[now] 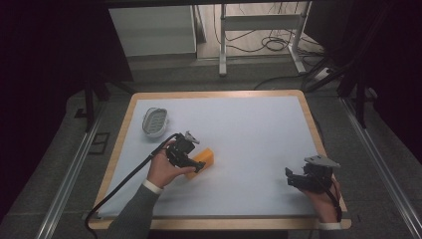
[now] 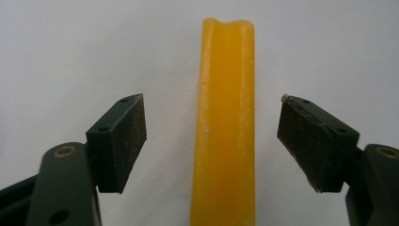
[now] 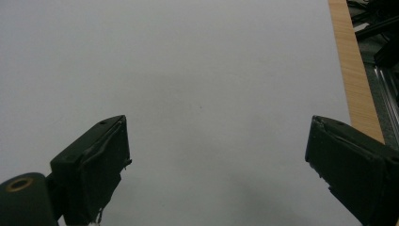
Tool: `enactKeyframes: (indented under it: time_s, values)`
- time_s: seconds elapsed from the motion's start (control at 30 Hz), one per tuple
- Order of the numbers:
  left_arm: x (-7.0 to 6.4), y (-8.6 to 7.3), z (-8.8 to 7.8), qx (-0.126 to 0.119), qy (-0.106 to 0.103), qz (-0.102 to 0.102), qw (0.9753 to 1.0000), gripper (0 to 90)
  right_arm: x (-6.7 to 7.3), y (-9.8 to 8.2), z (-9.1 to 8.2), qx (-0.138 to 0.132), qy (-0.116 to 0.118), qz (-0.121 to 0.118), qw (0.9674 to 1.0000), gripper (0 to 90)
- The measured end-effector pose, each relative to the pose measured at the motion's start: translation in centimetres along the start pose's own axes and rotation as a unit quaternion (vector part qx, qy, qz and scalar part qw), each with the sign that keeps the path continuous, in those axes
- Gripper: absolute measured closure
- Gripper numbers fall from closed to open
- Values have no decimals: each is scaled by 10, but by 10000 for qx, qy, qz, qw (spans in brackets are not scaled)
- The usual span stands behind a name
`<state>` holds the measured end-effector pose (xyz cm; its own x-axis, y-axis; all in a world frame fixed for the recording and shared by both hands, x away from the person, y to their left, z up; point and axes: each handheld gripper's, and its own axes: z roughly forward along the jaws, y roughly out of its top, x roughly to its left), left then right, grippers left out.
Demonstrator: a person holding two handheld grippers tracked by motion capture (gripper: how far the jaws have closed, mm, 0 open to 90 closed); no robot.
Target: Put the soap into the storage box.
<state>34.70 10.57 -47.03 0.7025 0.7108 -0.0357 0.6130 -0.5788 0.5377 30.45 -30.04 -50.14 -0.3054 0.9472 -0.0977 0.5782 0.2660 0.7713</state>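
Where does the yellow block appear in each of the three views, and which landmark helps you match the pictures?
High view: the yellow block lies left of centre, at the left gripper.
Left gripper view: it stands upright in the middle between the open jaws, untouched.
Right gripper view: not in it.
Shared landmark: the white table surface.

Lighting is uneven in the high view: the white table surface [image 1: 249, 134] is evenly and moderately lit from above, while the surrounding room falls into near-black at both sides. Resolution there is low and detail soft; small items lack crisp edges. Shadows on the surface are faint and diffuse, lying just under the hands. In the left gripper view the yellow block [image 2: 226, 127] is bright, saturated and reasonably sharp, with a soft grey shadow along its sides; the nearest black parts at the bottom corners are slightly blurred. The right gripper view is dimmer, greyish, with gentle darkening toward the bottom. No glare observed.
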Motion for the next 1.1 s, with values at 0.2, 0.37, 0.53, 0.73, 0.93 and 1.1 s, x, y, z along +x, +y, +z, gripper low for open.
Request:
enactKeyframes:
  time_s: [0.2, 0.37, 0.53, 0.73, 0.93, 1.1]
  values:
    - [-1, 0, 15, 158, -18, 2, 9999, 278, 1, 0, 1, 25, 7, 3, 10000, 69]
    - [0, 0, 23, 240, -11, -9, 9997, 316, 2, 0, 0, 16, 25, -13, 10000, 69]
    - [-1, -1, 30, 353, -212, 54, 9991, 444, 2, 0, 1, 40, 21, -2, 10000, 69]
    - [-1, -1, 33, 416, -199, 50, 9989, 593, 2, -1, 2, 43, 5, -14, 10000, 69]
    - [-3, -2, 32, 351, -111, 105, 9993, 605, 2, -1, 3, 58, 3, -23, 10000, 69]
    - [0, -1, 28, 354, -143, 94, 9992, 606, 2, -1, 1, 32, -26, -20, 10000, 69]
